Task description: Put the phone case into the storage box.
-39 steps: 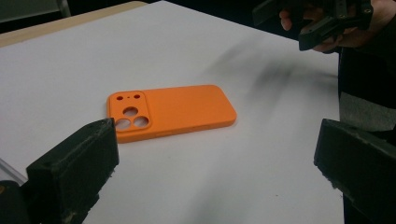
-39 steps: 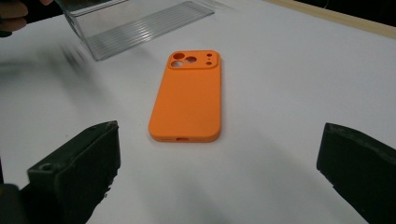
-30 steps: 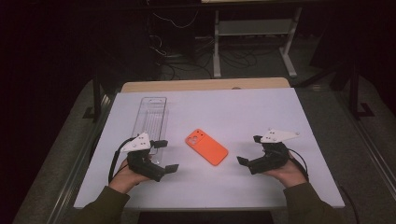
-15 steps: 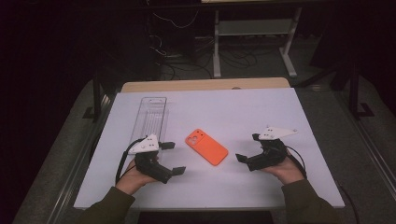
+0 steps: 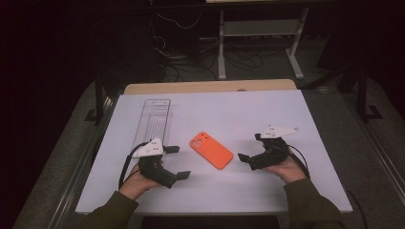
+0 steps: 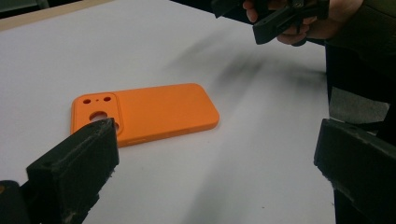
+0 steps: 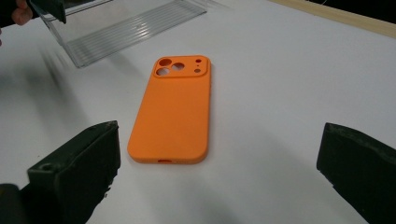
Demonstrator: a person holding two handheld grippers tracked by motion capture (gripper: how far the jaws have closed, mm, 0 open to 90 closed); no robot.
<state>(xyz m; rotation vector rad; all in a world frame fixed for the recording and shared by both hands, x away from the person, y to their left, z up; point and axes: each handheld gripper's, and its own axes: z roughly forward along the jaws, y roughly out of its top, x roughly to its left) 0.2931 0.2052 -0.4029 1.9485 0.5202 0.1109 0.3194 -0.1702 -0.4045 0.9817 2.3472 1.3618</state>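
Left gripper spread, empty | right gripper spread, empty | orange phone case flat on bench between them, untouched | risk: thin, low case may skid or slip from jaws; clear tray sits close behind.

Between the left gripper and the right gripper lies only the orange phone case, with bare table all around it. The clear tray blocks the far left side.
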